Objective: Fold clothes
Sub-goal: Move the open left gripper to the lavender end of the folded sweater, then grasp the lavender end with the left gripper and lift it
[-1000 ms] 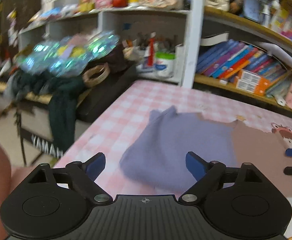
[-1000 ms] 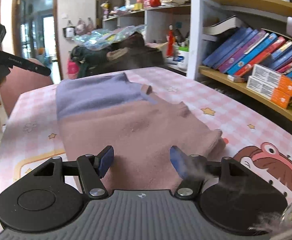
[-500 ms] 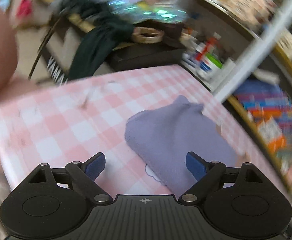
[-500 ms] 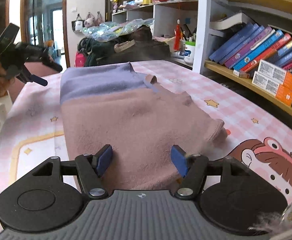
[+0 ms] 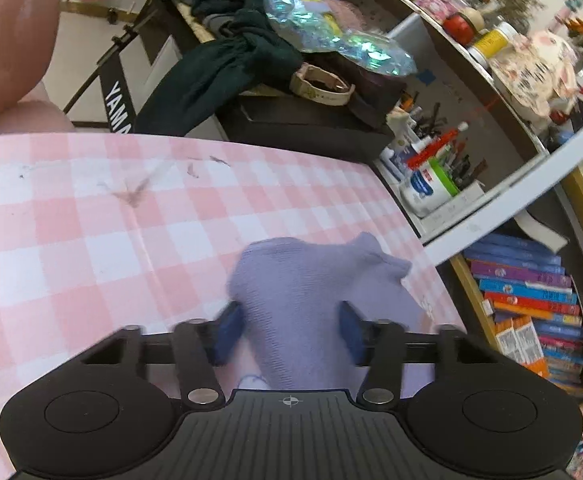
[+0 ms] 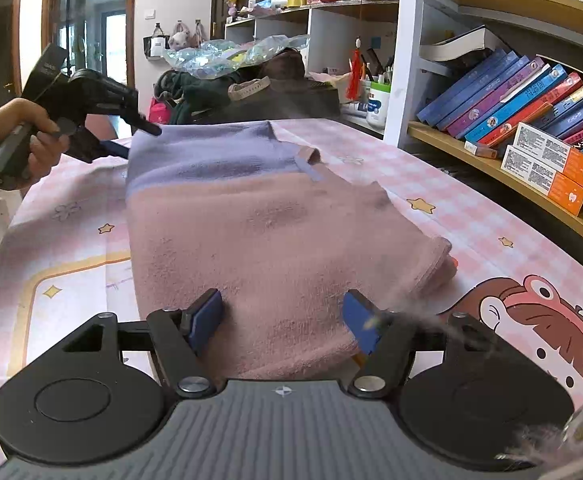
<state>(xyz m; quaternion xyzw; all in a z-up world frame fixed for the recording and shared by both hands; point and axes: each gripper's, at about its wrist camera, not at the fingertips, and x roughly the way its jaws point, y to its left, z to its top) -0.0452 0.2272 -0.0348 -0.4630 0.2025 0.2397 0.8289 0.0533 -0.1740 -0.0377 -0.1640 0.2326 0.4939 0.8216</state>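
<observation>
A folded knit garment lies flat on the pink checked tablecloth [image 6: 431, 184]. Its near part is dusty pink [image 6: 275, 248] and its far band is lilac [image 6: 203, 148]. My right gripper [image 6: 281, 320] is open, low over the pink near edge, with the cloth between its blue pads. My left gripper [image 5: 289, 332] is open, straddling the lilac corner [image 5: 311, 280] at the far end. In the right wrist view the left gripper [image 6: 131, 136] reaches the lilac edge from the left, held by a hand [image 6: 7, 128].
A bookshelf [image 6: 531, 120] with books and boxes runs along the right of the table. A keyboard stand piled with dark clothes and shiny plastic [image 5: 251, 40] stands beyond the far table edge. A cartoon print [image 6: 531, 320] marks the cloth at near right.
My left gripper has swung down and in over the lilac corner, its pads now on either side of it. My right gripper has crept forward onto the pink edge.
</observation>
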